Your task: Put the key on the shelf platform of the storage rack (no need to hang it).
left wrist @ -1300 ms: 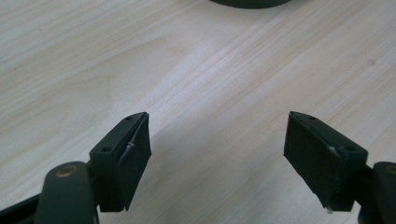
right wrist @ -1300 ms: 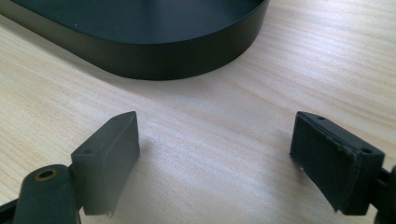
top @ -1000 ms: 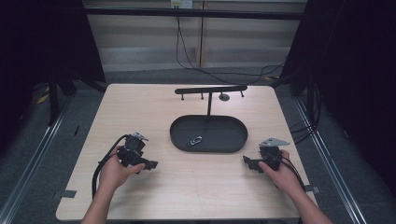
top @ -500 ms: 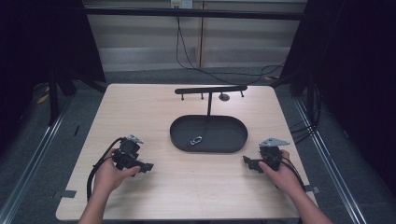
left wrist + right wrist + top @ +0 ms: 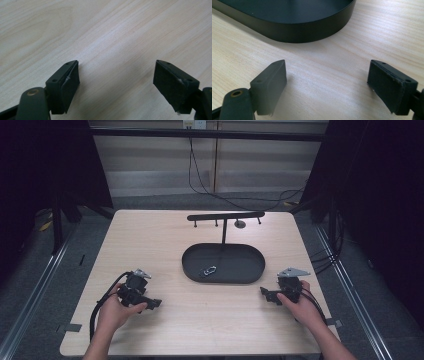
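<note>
A black oval tray (image 5: pixel 250 270) lies in the middle of the wooden table, with a small silver metal piece (image 5: pixel 207 270) on its left part. A thin post rises from the tray's far side and carries a black crossbar (image 5: pixel 225 216) with short pegs. My left gripper (image 5: pixel 155 304) rests low over the table's front left, held in a hand, open, with bare wood between its pads (image 5: pixel 71 82). My right gripper (image 5: pixel 264 293) sits at the front right, just right of the tray, also open. The tray's rim (image 5: pixel 312 32) stands close ahead of the right gripper's pads (image 5: pixel 387 85).
The table's (image 5: pixel 200 325) front edge lies just behind both hands. A black cable (image 5: pixel 102 300) loops from the left gripper. Dark curtains and metal rails flank the table. Cables hang down the wall behind it.
My left gripper has drawn back toward the front left and settled lower on the table. The right gripper has stayed where it was.
</note>
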A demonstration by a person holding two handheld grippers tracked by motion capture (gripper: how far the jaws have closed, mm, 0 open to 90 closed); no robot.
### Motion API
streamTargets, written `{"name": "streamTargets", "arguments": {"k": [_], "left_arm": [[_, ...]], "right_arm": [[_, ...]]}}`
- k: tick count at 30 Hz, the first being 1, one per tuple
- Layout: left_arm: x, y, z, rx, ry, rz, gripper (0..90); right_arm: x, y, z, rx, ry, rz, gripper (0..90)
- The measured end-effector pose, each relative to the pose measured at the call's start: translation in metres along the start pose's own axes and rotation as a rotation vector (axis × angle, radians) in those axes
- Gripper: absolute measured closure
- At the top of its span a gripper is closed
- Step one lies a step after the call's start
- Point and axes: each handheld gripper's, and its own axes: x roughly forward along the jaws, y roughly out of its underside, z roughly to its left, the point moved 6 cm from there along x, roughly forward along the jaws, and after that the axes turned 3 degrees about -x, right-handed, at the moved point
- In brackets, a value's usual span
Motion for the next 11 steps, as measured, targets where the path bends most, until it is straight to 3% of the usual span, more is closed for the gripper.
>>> {"name": "streamTargets", "arguments": {"k": [11], "left_arm": [[0.0023,0.0032,-0.0012,0.044,-0.028,-0.021,19.0]], "right_arm": [[0.0,0.0,0.0,0.0,0.0,0.0,15.4]]}}
